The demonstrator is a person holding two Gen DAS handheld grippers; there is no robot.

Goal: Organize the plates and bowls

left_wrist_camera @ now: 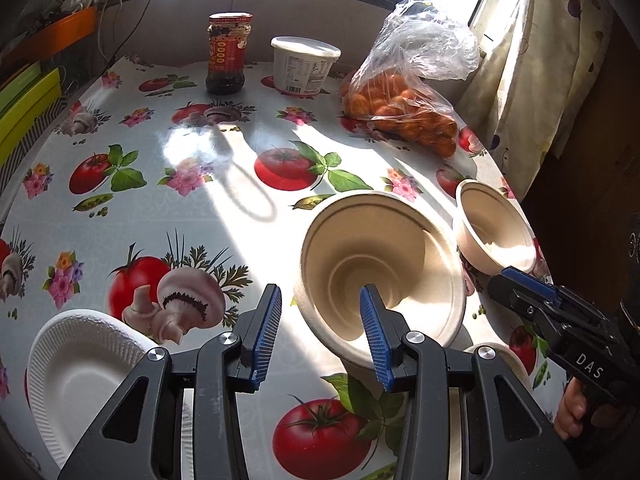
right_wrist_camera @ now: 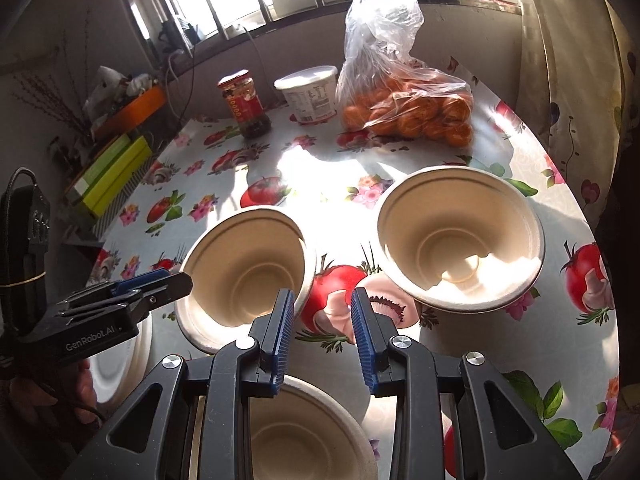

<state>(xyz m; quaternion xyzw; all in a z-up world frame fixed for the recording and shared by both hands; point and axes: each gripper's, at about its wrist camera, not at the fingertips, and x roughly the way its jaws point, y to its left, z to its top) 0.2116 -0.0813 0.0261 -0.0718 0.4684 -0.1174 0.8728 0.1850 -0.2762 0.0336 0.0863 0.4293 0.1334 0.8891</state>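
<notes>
**Left gripper** [left_wrist_camera: 322, 332]: the jaws stand half apart. The near wall of the tilted beige moulded-pulp bowl [left_wrist_camera: 380, 264] shows in the gap, with one blue ribbed pad [left_wrist_camera: 374, 332] in front of its cavity and the other clear of its outer wall. No clamping is visible.

**Right gripper** [right_wrist_camera: 322, 328]: the jaws are narrow and empty, just right of the tilted bowl's rim.

**Procedure (judged):** the step appears to be nesting the pulp bowls.
1. Seat one pad inside the tilted bowl and one outside, below the rolled rim.
2. Close only until the wall stops slipping, since pulp fibre dents easily.
3. Level the bowl before lowering it, so that the rims meet concentrically.

**Materials**
- The tilted bowl is matte and conical, with stepped rings and a flat base. What props it cannot be told.
- An upright beige pulp bowl [right_wrist_camera: 460, 240] of the same form stands right of the tilted bowl, apart from it.
- A third beige pulp bowl [right_wrist_camera: 304, 420] lies on the near side, under the right gripper.
- A white paper plate with a ribbed rim [left_wrist_camera: 80, 368] lies to the left.
- The glossy vinyl tablecloth printed with tomatoes and mushrooms [left_wrist_camera: 160, 208] lies beneath and is likely slippery.
- A red-labelled glass jar [left_wrist_camera: 228, 56], a white plastic tub [left_wrist_camera: 304, 66] and a clear plastic bag of oranges [left_wrist_camera: 404, 108] stand well beyond the tilted bowl.
</notes>
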